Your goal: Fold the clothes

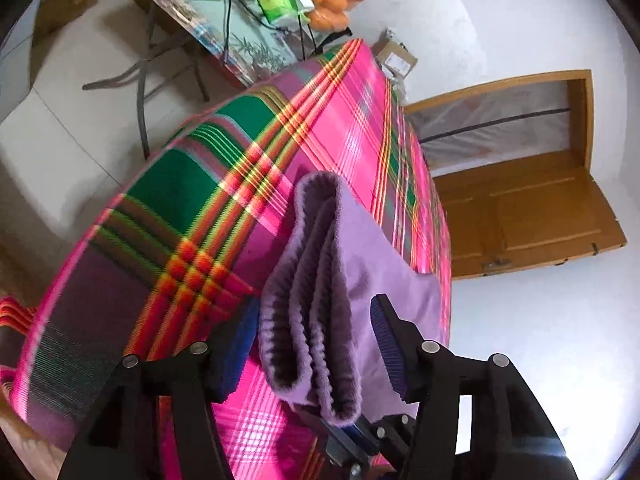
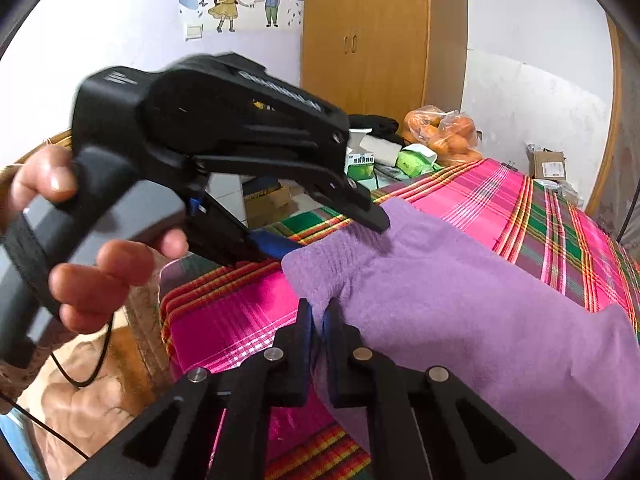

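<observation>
We hold the purple garment [image 2: 460,300] over the plaid bedspread [image 2: 500,200], its long axis running away from us toward the far right. Our right tongs [image 2: 316,344] are clamped on the near folded edge. Our left tongs [image 1: 316,344] stand apart, straddling the ribbed waistband [image 1: 304,300] without pinching it; in the right view they [image 2: 328,228] sit at the near-left corner. We judge the left hand [image 2: 92,240] nearer that corner for the next grip.

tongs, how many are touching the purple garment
2. The right tongs are shut on the purple garment at its near edge; the left tongs stand open around its ribbed end, one finger resting on top.
</observation>
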A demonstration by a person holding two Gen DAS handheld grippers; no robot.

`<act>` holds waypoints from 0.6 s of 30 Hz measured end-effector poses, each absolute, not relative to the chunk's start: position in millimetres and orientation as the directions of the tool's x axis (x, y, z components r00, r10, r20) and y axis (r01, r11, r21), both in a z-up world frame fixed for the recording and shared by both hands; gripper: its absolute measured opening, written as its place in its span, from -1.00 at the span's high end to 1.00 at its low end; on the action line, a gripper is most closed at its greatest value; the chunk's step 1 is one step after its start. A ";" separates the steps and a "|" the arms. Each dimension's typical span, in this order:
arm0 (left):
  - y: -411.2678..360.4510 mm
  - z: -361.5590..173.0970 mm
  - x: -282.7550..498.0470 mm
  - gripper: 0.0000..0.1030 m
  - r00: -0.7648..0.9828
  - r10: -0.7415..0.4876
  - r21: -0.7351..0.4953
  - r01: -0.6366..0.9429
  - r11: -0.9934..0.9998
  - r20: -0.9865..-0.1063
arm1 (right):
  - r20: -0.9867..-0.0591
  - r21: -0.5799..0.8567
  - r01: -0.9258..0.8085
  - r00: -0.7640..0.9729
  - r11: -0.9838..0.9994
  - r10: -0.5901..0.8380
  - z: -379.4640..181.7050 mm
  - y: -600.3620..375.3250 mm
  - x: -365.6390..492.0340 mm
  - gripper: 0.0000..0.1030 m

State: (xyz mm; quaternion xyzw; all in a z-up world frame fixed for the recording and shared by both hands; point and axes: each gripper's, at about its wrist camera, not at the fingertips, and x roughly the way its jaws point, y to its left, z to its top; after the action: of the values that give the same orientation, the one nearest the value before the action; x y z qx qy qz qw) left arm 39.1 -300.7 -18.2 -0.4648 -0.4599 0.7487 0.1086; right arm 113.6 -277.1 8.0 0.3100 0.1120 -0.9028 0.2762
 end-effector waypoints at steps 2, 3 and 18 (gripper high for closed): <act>-297.9 -18.0 33.0 -0.14 -0.539 0.592 -0.787 0.260 -0.560 -0.599 | -0.618 -0.028 0.568 -0.657 -0.822 -0.433 10.0 -275.6 115.5 0.90; -296.7 -17.6 29.7 -0.14 -0.534 0.591 -0.783 0.261 -0.564 -0.604 | -0.616 -0.026 0.568 -0.657 -0.822 -0.435 10.9 -274.9 116.5 0.90; -290.0 -18.7 -7.7 0.63 -0.510 0.594 -0.766 0.239 -0.597 -0.622 | -0.616 -0.001 0.567 -0.650 -0.824 -0.446 13.9 -274.6 118.6 0.91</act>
State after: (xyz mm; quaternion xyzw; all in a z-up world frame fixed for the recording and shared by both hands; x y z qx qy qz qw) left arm -7.7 -290.0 -18.7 -0.4805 -0.4330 0.7535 0.1178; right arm 118.6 -274.6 13.9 0.3107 0.0973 -0.9029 0.2806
